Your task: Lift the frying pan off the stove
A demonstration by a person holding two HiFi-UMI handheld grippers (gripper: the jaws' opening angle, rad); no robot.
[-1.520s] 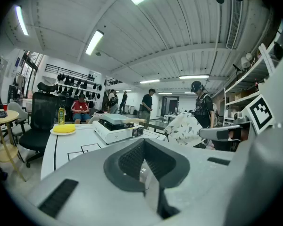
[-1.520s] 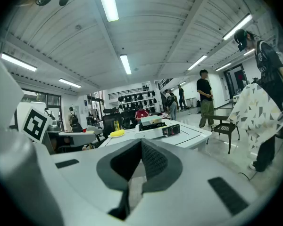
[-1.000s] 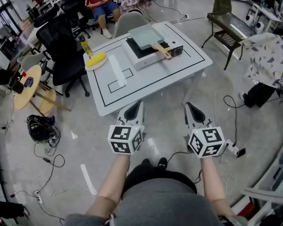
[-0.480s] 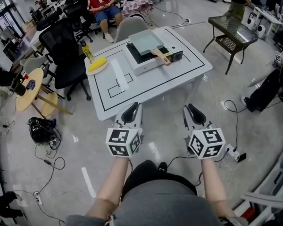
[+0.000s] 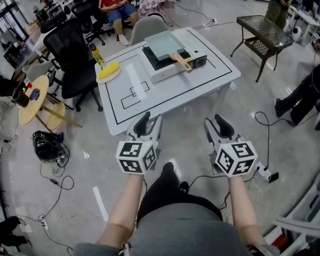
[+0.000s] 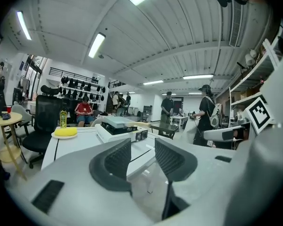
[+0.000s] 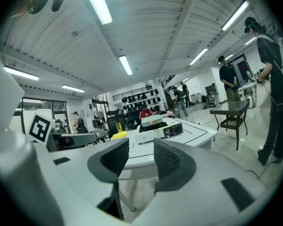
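A square pale-green frying pan point(image 5: 164, 44) with a wooden handle point(image 5: 180, 61) rests on a white portable stove point(image 5: 168, 71) at the far side of the white table point(image 5: 192, 89). It shows small in the left gripper view point(image 6: 118, 122) and the right gripper view point(image 7: 153, 120). My left gripper point(image 5: 149, 125) point(image 6: 143, 150) and right gripper point(image 5: 217, 124) point(image 7: 141, 157) hover side by side over the floor, short of the table's near edge. Both point towards it. Their jaws have just been opening and stand apart with nothing between them.
On the table's left lie a yellow object on a plate point(image 5: 108, 69) and a yellow bottle point(image 5: 97, 54). A black office chair point(image 5: 69, 52) and a round wooden table point(image 5: 29, 97) stand left, a glass side table point(image 5: 261, 31) right. Cables cross the floor. People sit and stand behind.
Both grippers' jaws went from shut to apart. The hands stayed roughly in place before the table.
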